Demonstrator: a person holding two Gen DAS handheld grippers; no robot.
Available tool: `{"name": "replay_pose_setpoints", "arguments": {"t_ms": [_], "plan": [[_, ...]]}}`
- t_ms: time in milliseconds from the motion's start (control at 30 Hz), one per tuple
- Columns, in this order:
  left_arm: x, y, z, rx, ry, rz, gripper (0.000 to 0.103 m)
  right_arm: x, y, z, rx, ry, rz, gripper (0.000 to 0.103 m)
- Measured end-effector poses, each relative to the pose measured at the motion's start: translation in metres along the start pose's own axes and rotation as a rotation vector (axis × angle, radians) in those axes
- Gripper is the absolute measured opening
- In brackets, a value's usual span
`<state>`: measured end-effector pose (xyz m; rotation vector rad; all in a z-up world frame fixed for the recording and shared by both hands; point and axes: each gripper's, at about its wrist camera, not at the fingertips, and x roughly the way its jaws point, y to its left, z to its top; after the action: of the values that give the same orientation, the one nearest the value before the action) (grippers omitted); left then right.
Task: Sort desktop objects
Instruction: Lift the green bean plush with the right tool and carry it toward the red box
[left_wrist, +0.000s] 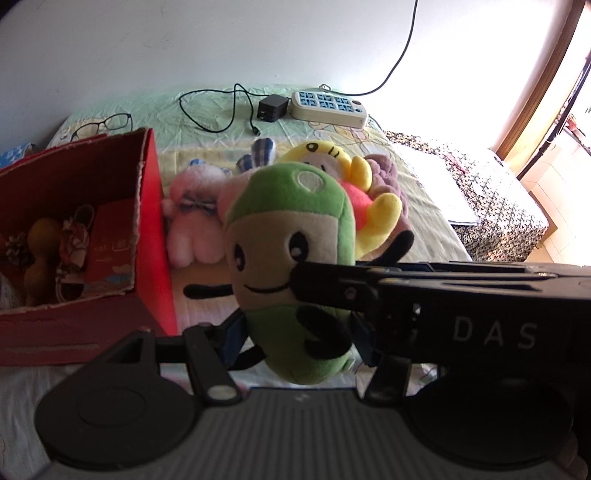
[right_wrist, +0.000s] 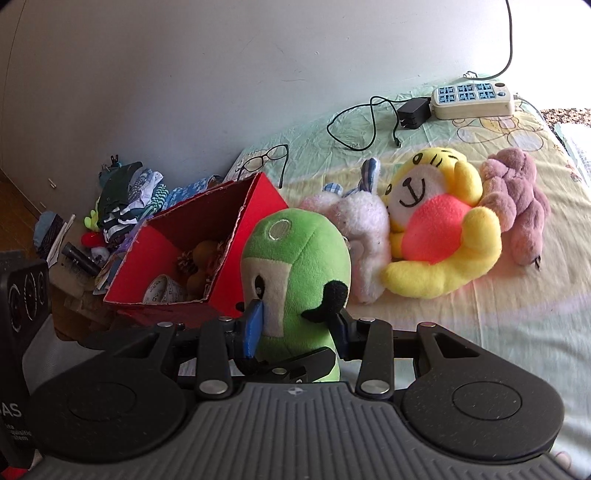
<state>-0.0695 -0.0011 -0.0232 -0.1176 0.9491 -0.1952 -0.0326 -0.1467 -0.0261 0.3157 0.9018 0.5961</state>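
A green plush toy (left_wrist: 291, 258) with a cream face and thin black limbs is held upright above the bed. My left gripper (left_wrist: 295, 332) is shut on its lower body. My right gripper (right_wrist: 295, 332) is shut on the same green plush toy (right_wrist: 295, 266), and its black body reaches in from the right in the left wrist view. A red cardboard box (left_wrist: 147, 221) with small items inside stands just left of the toy; it also shows in the right wrist view (right_wrist: 258, 206). A pink plush (right_wrist: 362, 236), a yellow plush (right_wrist: 443, 229) and a mauve plush (right_wrist: 517, 199) lie behind.
Black glasses (right_wrist: 264, 158), a black charger with cable (right_wrist: 412, 112) and a white power strip (right_wrist: 472, 98) lie on the sheet by the wall. Clutter of clothes and small items (right_wrist: 122, 199) is piled left of the box. A patterned cover (left_wrist: 491, 192) lies at the right.
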Motion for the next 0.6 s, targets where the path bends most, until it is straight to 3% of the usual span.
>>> {"name": "replay_pose_setpoints", "arguments": {"t_ms": [267,433,600], "plan": [[-0.037,0.044,-0.03,0.017,0.027,0.005,0.058,0.012,0.055,-0.03,0.008,0.017,0.004,0.042],[-0.064,0.062,-0.043,0.071,-0.012,0.04,0.058,0.025,0.08,-0.045,0.028,0.045,0.008,0.044],[-0.061,0.078,-0.053,0.066,0.013,0.021,0.054,0.037,0.093,-0.059,0.078,0.062,-0.001,0.038]]}}
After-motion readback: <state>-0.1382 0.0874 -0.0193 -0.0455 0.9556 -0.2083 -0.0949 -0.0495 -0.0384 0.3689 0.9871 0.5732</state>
